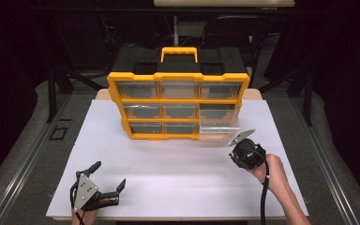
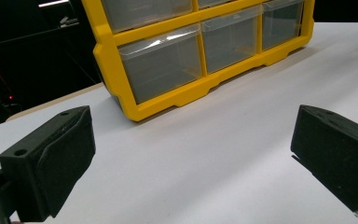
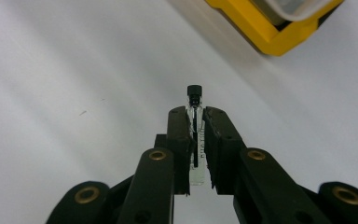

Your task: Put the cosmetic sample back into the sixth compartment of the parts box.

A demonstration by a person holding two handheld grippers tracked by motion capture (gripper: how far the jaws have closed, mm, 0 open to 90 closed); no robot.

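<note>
1. A desk (image 1: 168, 187) carried the scene, its top a flat white board with a matt, even surface.
2. A thin wooden edge showed along the near side of the desk and at its far corners behind the board.
3. A yellow organizer (image 1: 178, 105) with clear plastic drawers stood on the far half of the desk, roughly centred, its black and yellow handle at the top.
4. One clear drawer (image 1: 219, 125) at the organizer's lower right corner stood pulled out over the white top.
5. The organizer's yellow base frame rested directly on the desk, seen close in the left gripper view.
</note>
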